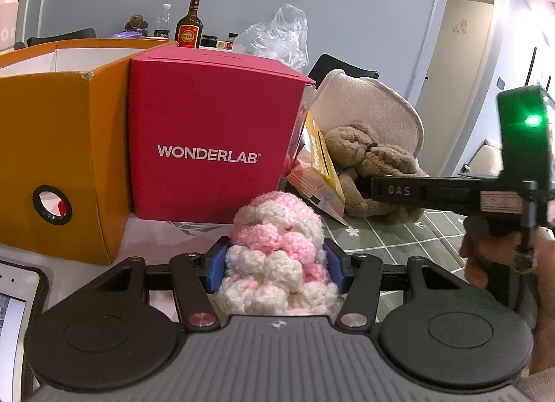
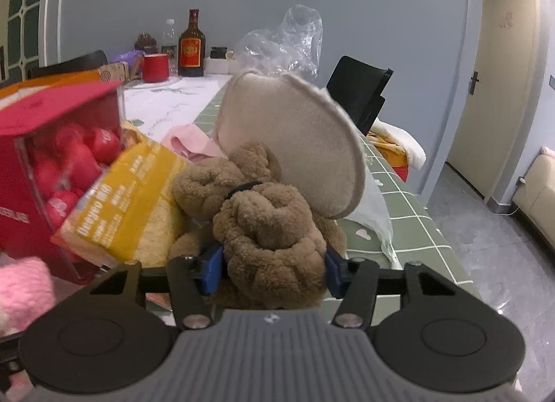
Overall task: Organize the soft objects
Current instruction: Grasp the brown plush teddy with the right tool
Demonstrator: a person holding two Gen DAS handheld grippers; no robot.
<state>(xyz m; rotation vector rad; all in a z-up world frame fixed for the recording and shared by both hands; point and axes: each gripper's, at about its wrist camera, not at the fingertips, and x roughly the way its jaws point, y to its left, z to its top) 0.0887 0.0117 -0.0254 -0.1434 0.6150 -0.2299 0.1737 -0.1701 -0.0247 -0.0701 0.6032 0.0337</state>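
Pink-and-white crocheted yarn [image 1: 277, 249] fills the left gripper [image 1: 275, 268], its blue pads [image 1: 215, 268] pressed into both flanks — clamped on it. The bundle's long axis runs away from the camera toward 12 o'clock, its far end just short of the red WONDERLAB box [image 1: 211, 138]. At 9 o'clock stands an orange box [image 1: 62, 155], touching the red one; open tablecloth [image 1: 399, 239] lies only toward 2 o'clock.

Brown plush, knotted in coils [image 2: 267, 214], sits between the right gripper's [image 2: 274, 268] blue pads [image 2: 211, 270], which squeeze its near end — closed on it. The plush stretches from the jaws up toward 11 o'clock. A yellow packet [image 2: 121, 201] leans against it at 9 o'clock, with the clear-sided red box beyond. A beige round cushion [image 2: 305, 145] stands tilted at 1 o'clock, touching the plush. The table's edge falls away at 3 o'clock to bare floor [image 2: 503, 263].
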